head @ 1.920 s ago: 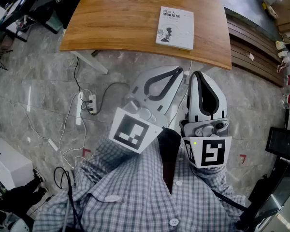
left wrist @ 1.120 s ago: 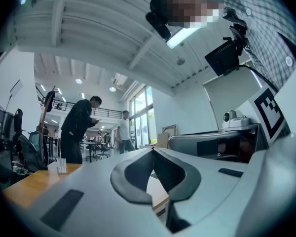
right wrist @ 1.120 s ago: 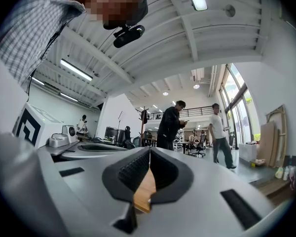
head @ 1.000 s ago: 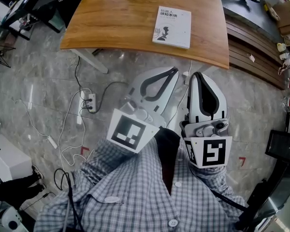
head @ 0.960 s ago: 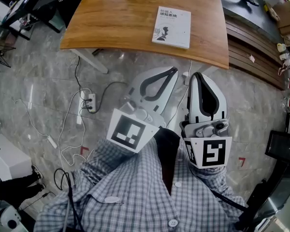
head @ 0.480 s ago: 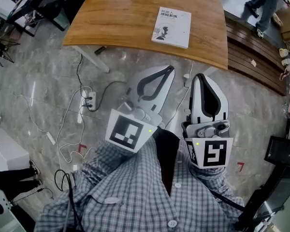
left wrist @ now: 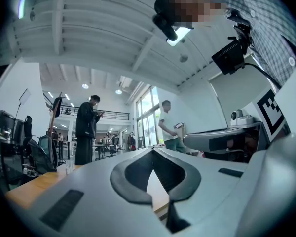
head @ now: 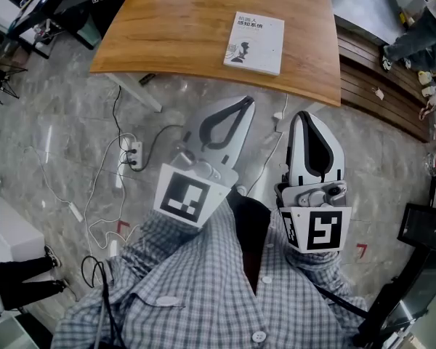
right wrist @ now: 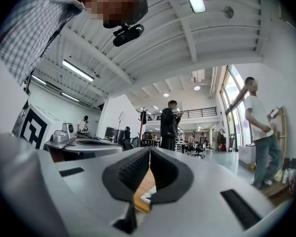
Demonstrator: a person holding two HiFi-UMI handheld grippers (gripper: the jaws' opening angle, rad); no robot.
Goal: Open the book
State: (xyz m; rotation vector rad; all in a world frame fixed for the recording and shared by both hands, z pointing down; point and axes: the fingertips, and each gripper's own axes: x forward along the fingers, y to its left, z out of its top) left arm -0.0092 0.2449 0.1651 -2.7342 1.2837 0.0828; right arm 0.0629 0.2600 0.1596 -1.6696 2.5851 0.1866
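A white closed book (head: 254,43) lies flat near the front edge of the wooden table (head: 174,27). In the head view both grippers hang over the floor, short of that edge, and point toward the table. My left gripper (head: 249,99) is shut with nothing between its jaws, its tip below the book. My right gripper (head: 304,113) is also shut and empty, a little to the right. In the right gripper view the gripper (right wrist: 150,149) shows its jaws meeting, with the table edge and a corner of the book (right wrist: 149,195) behind them. The left gripper (left wrist: 153,148) has its jaws touching.
Cables and a power strip (head: 136,153) lie on the tiled floor beside the table leg (head: 134,91). Dark wooden slats (head: 378,71) run along the right, and a person's legs (head: 414,38) stand there. Two people (right wrist: 168,122) stand farther off in the room.
The left gripper has swung slightly to the left in the head view. The right one has barely shifted. A person has walked into the top right. Both jaws stay shut.
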